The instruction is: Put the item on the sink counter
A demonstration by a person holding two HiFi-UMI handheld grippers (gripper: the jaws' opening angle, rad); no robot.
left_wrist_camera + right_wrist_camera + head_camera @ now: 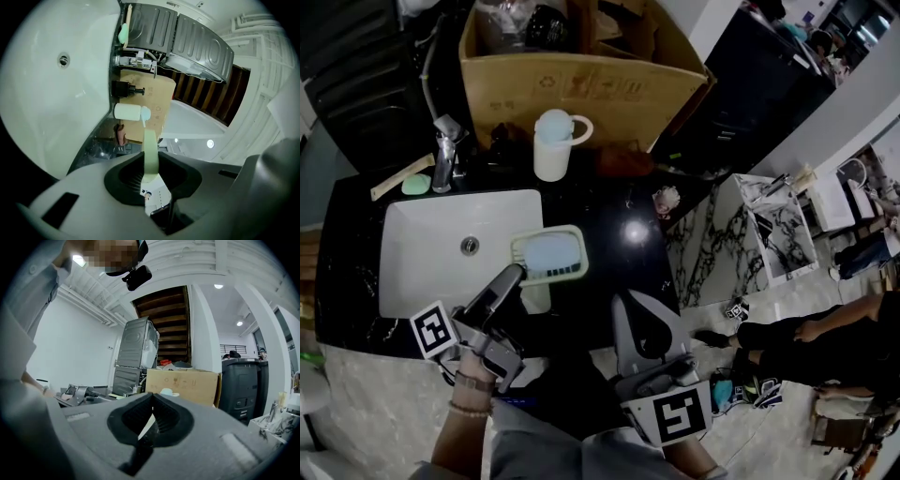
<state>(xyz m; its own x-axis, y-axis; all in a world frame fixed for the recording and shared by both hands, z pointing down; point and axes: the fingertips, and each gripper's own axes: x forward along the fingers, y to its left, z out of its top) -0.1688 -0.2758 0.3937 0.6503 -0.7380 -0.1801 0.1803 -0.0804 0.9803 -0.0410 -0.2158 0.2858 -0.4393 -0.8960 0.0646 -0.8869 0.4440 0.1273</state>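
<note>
L gripper (517, 274) jaws pinch the soap dish (551, 255) by its rim; R gripper (622, 302) jaws pressed together, nothing between.

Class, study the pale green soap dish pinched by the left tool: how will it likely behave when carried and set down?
Probably stiff and light: the soap dish juts out flat though the left tool grips only its thin rim. Held at one edge, it may tilt or slip. The pale blue piece inside could slide.

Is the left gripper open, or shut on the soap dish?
Shut on it: the left gripper pinches the thin green rim of the soap dish, with no gap showing.
</note>
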